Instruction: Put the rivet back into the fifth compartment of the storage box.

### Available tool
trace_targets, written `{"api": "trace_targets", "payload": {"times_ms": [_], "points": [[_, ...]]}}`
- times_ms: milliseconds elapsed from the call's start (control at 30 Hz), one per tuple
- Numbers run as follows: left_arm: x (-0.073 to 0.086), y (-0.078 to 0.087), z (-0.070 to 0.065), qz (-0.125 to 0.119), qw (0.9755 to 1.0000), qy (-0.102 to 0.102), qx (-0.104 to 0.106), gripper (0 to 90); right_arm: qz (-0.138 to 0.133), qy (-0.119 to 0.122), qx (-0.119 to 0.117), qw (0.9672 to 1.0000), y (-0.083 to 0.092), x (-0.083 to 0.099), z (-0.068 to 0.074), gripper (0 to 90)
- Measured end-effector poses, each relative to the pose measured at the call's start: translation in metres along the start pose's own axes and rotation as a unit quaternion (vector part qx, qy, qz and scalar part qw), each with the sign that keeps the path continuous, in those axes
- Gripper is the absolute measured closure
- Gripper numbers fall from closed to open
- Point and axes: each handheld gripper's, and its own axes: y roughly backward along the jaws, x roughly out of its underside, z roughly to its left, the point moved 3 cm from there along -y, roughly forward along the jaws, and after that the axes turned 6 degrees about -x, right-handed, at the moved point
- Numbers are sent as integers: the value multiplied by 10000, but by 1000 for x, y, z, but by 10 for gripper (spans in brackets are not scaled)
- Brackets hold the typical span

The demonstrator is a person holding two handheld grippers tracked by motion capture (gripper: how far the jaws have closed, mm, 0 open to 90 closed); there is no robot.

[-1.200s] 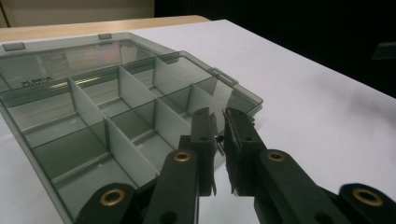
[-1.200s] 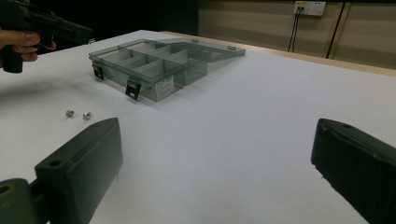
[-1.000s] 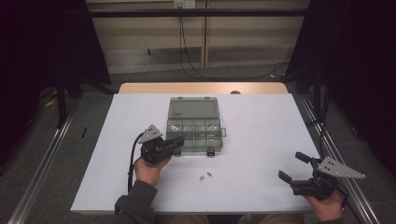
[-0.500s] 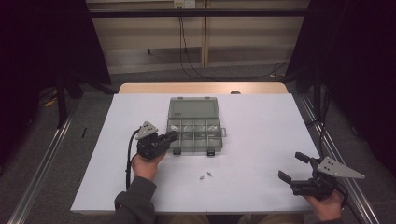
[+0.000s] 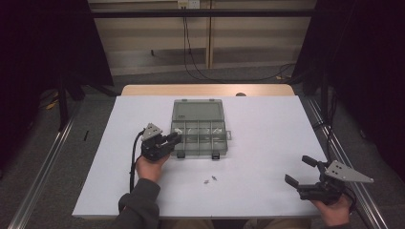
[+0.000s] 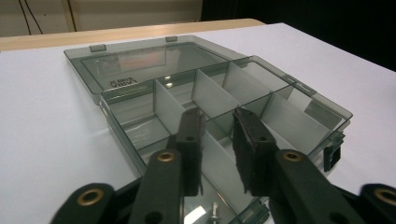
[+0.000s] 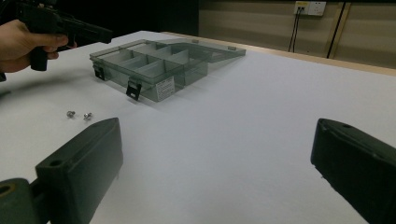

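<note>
A clear grey organizer box [image 5: 177, 141] lies open mid-table, its lid [image 5: 198, 110] flat behind it. My left gripper [image 5: 175, 138] hovers over the box's near left corner. In the left gripper view its jaws [image 6: 218, 123] have just been opening; a narrow gap shows between the pads with nothing in it. A small screw [image 6: 215, 213] lies in the compartment below them. Two more screws [image 5: 210, 179] rest on the table in front of the box. My right gripper [image 5: 298, 170] stands wide open and empty by the near right edge.
The white table top [image 5: 267, 133] ends in a wooden strip [image 5: 205, 89] at the back. The box's front carries two black latches [image 7: 134, 88]. Metal rails [image 5: 43, 162] run along both sides below the table. The left gripper's cable [image 5: 133, 162] trails beside the forearm.
My left gripper has shifted slightly away from the person, staying over the box's near left corner. The right gripper has kept still.
</note>
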Motion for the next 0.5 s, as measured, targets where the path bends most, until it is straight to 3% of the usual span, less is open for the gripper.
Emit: {"api": "trace_targets", "payload": {"times_ms": [67, 233, 400, 500], "points": [[-1, 1, -2, -44, 9999, -106, 70, 680, 19, 6, -5, 10000, 0, 0, 0, 20], [-2, 3, -7, -70, 9998, -70, 198, 578, 0, 3, -6, 10000, 1, 0, 0, 20], [-3, 6, -15, -36, 9989, -171, 435, 506, -9, 16, -5, 10000, 1, 0, 0, 20], [-4, 8, -21, -32, 9979, -257, 598, 390, 4, 7, -8, 10000, 1, 0, 0, 20]]}}
